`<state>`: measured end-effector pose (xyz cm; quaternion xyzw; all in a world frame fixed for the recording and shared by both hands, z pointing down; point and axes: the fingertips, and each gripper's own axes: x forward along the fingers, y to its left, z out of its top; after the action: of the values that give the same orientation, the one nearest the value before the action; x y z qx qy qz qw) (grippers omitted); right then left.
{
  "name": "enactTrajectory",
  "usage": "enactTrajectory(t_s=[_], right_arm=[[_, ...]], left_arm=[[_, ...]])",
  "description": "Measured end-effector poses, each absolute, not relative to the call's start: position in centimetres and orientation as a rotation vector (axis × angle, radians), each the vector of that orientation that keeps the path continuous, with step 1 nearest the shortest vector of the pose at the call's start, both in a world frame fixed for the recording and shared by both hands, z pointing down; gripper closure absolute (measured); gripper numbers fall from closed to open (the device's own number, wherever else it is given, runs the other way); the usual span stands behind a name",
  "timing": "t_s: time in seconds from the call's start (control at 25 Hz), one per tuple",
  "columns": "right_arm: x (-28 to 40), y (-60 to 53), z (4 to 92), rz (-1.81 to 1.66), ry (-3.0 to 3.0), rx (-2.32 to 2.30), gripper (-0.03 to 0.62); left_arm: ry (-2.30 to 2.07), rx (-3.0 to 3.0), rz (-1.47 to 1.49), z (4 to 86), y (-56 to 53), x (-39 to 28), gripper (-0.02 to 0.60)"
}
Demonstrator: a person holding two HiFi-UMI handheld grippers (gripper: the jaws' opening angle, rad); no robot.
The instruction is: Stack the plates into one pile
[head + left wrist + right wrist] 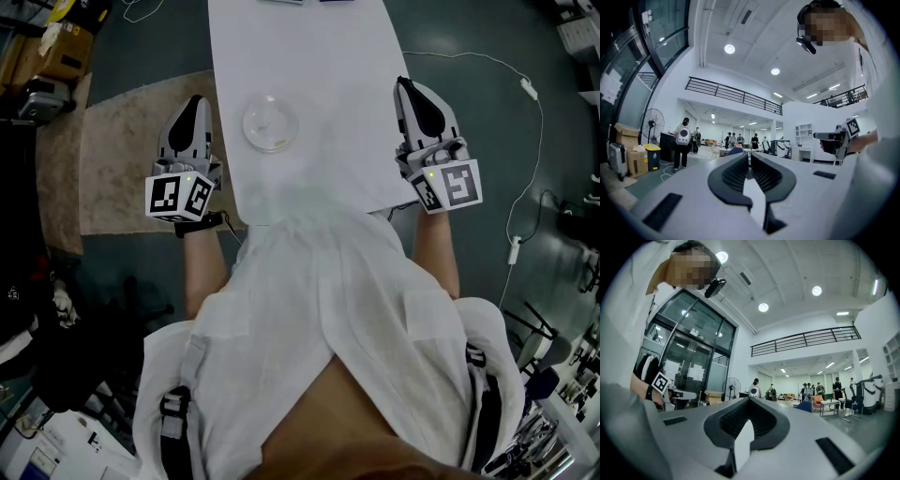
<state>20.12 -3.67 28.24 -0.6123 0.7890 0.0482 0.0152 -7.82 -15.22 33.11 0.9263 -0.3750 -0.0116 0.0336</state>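
In the head view a round clear plate [270,123], or a pile of them seen from above, lies on the white table [309,56] near its left edge. My left gripper [195,100] hovers off the table's left side, beside the plate, with its jaws together and nothing between them. My right gripper [403,84] is at the table's right edge, also shut and empty. Both gripper views look level across a large hall, so neither shows the plate. There the left gripper [749,159] and the right gripper [749,399] show closed jaws.
A beige rug [122,150] lies on the floor left of the table. A white cable [525,89] runs over the floor at the right, and boxes [56,47] stand at the upper left. Far off in the hall are several people and a standing fan [652,123].
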Motion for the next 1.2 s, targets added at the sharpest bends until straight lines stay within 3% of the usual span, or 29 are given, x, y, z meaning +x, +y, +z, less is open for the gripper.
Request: enactTrajectory(t_s=[1.2], right_arm=[[19.1, -5.1, 28.7, 0.164, 2.525, -1.9, 0.568]], left_arm=[[-1.152, 2.853, -0.035, 32.9, -16.2, -8.1, 0.557]])
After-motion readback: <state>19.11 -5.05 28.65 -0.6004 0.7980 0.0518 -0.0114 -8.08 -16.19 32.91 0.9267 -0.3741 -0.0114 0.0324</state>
